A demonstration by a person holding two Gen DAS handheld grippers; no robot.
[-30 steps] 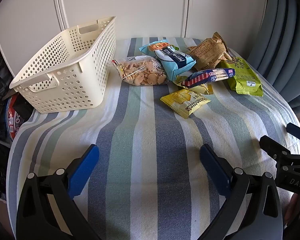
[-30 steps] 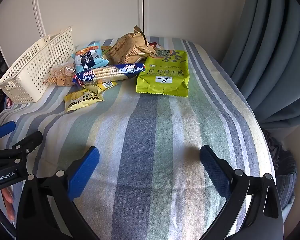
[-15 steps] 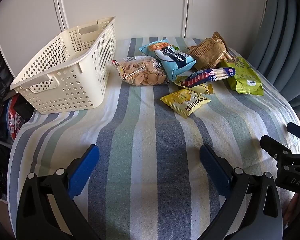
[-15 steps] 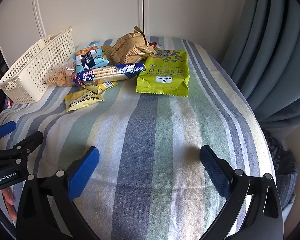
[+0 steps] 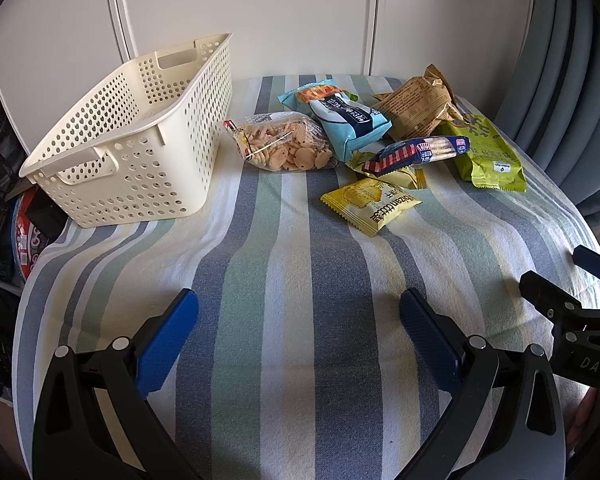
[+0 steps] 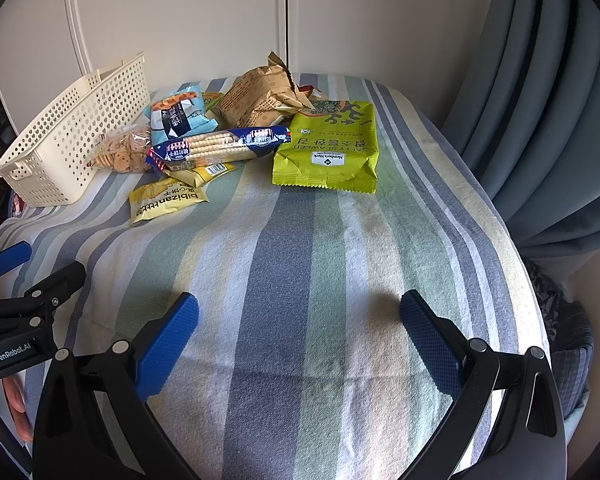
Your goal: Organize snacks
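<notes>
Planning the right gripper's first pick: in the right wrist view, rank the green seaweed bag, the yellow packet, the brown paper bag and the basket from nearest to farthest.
From the right gripper:
1. Yellow packet, left of centre.
2. Green seaweed bag, straight ahead; close to the yellow packet in distance.
3. Brown paper bag, behind the pile.
Basket, far left: too long to rank.

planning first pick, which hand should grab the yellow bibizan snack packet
Left. The small yellow crinkled packet lies on the left tool's side, close to the cream perforated plastic basket. Both tools are open and empty.
</notes>
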